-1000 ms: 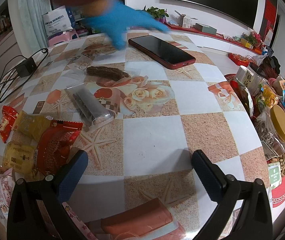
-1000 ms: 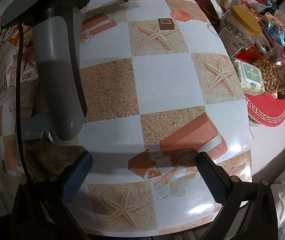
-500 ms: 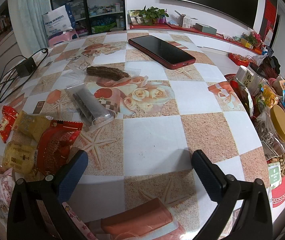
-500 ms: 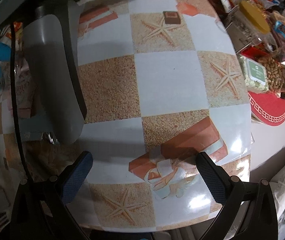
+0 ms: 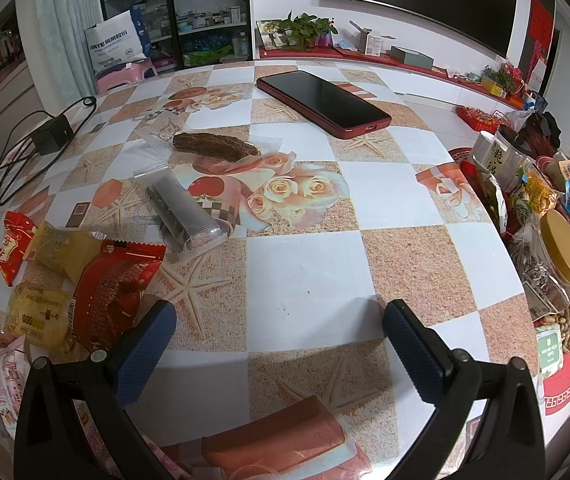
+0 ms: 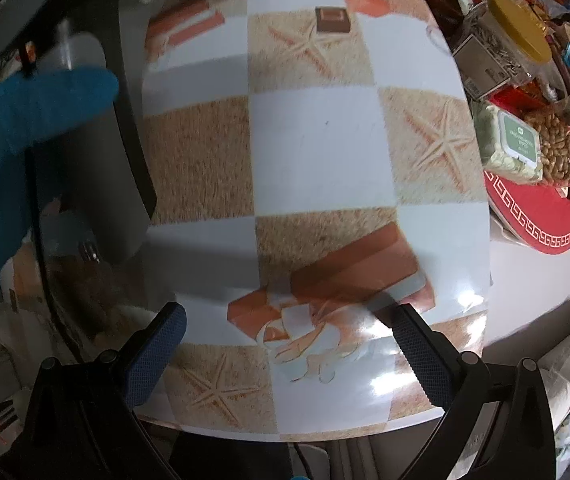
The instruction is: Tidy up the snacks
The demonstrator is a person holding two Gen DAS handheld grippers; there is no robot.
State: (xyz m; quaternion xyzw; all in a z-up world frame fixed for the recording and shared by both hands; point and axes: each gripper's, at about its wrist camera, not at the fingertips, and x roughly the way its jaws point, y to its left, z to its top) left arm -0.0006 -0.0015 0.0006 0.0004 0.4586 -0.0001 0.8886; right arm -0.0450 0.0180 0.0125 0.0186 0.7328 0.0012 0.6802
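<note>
Loose snacks lie on the patterned table (image 5: 305, 272) in the left wrist view: a red packet (image 5: 115, 292), yellow packets (image 5: 39, 314), a clear-wrapped grey roll (image 5: 187, 214) and a dark brown sausage-shaped snack (image 5: 215, 146). My left gripper (image 5: 279, 324) rests open near the table's front edge, right of the red packet, holding nothing. At the right stands a crowded snack tray (image 5: 557, 384) with a yellow-lidded jar (image 5: 563, 248) and peanuts (image 6: 557, 144). My right gripper (image 6: 285, 336) is open above the table's near edge. A blue-gloved hand (image 6: 17, 148) reaches for the left gripper's grey handle (image 6: 97, 160).
A red-cased phone (image 5: 323, 102) lies at the table's far side. A black charger with cable (image 5: 51, 136) sits far left. A pink-wrapped packet (image 5: 3, 376) lies at the left front edge. The tray's red mat (image 6: 541, 216) overhangs on the right.
The gloved hand left the phone area in the left wrist view and now appears large beside the left gripper's handle in the right wrist view. The right gripper shifted slightly; snacks stayed put.
</note>
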